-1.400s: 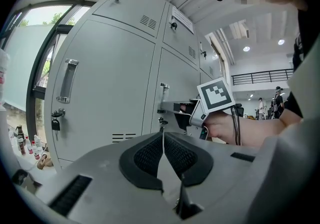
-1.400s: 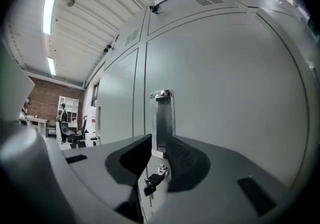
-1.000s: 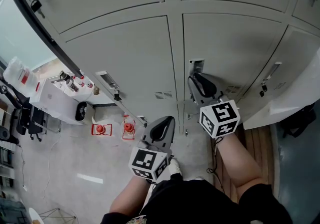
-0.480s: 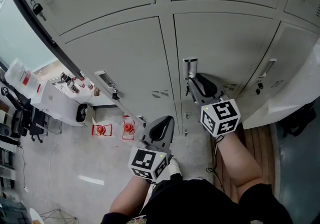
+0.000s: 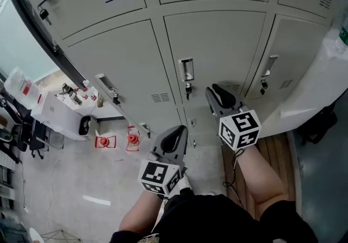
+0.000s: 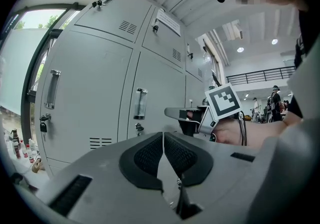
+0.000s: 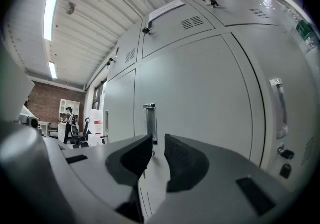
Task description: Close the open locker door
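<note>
Grey floor (image 5: 70, 182); white cabinet (image 5: 54, 112) left; brick wall (image 7: 50, 92).

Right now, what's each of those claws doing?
Left gripper: closed, holding nothing.
Right gripper: slightly open, nothing between its jaws, which have just been closing.

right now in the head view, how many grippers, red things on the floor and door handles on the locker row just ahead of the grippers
grippers: 2 (left gripper, right gripper)
red things on the floor: 2
door handles: 3
total: 7
</note>
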`<state>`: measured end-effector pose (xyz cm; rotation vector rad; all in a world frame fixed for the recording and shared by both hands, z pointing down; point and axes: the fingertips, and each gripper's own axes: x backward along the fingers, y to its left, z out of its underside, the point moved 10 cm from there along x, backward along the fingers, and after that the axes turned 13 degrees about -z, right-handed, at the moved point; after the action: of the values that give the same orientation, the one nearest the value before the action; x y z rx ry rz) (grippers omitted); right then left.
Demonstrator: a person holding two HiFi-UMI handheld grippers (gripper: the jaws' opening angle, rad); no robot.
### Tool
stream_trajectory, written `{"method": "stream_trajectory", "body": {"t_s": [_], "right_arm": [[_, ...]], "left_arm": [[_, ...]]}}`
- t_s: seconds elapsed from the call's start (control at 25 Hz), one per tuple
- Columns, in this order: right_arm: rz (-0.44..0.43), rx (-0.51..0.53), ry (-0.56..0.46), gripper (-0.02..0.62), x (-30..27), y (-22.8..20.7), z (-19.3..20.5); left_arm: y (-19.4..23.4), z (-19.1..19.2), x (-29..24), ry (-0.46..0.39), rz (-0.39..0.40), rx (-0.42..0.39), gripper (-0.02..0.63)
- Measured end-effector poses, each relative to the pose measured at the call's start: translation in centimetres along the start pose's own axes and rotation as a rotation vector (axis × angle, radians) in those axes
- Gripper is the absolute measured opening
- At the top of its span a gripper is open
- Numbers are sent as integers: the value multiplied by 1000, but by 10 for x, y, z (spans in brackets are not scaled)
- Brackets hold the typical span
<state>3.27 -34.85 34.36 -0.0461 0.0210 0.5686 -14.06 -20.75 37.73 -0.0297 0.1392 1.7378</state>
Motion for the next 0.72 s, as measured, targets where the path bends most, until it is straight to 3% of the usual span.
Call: {"method": "stream_trajectory", "body": {"t_s": [0.24,0.72], "right_arm": [[3,18,10,55,47,10,-1],[-32,33,44,54,121,46,15]], "left_arm": [[-36,1,21,-14,10,-3,21],[-90,21,68,4,-1,11,22]]}}
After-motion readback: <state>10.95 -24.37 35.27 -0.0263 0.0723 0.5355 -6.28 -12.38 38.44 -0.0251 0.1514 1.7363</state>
